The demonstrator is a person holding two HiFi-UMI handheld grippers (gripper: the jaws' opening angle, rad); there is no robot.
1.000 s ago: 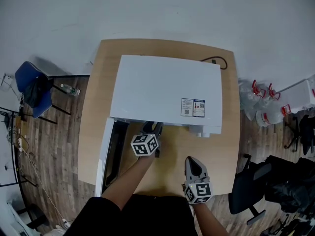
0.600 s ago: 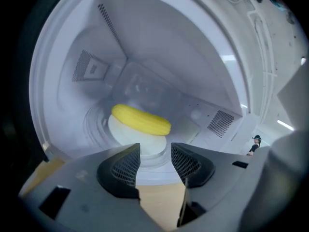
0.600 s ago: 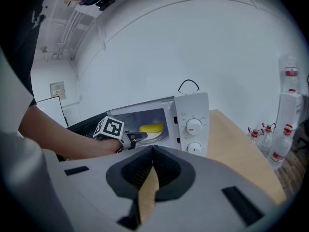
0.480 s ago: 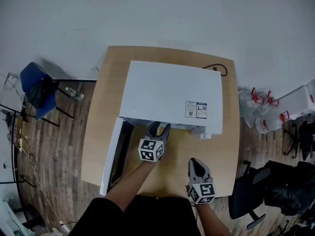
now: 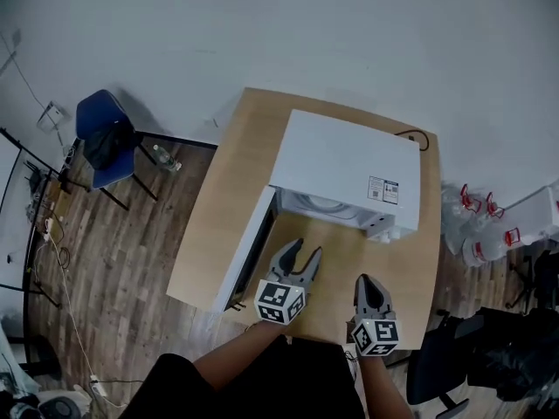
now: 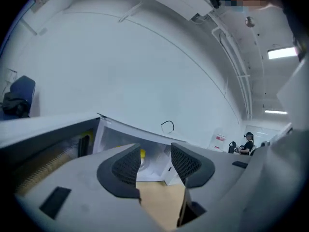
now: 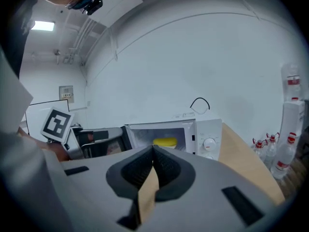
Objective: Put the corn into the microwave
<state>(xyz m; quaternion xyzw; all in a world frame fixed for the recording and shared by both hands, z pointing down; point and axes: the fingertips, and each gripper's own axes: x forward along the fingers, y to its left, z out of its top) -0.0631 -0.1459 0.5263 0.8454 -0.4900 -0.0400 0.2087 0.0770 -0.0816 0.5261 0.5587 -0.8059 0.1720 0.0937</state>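
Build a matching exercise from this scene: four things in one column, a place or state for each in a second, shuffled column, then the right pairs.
Things
1. yellow corn cob
2. white hinged microwave door
3. grey left claw
4. grey right claw

Places or states
A. shut, with nothing in it
B. lying inside the white box-shaped microwave
C. swung wide open
D. open, with nothing between its pads

Pairs: 1-B, 2-C, 3-D, 4-A

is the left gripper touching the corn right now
Apart. In its own view the left gripper has its jaws spread with nothing between them; the corn lies beyond them, inside the open microwave.
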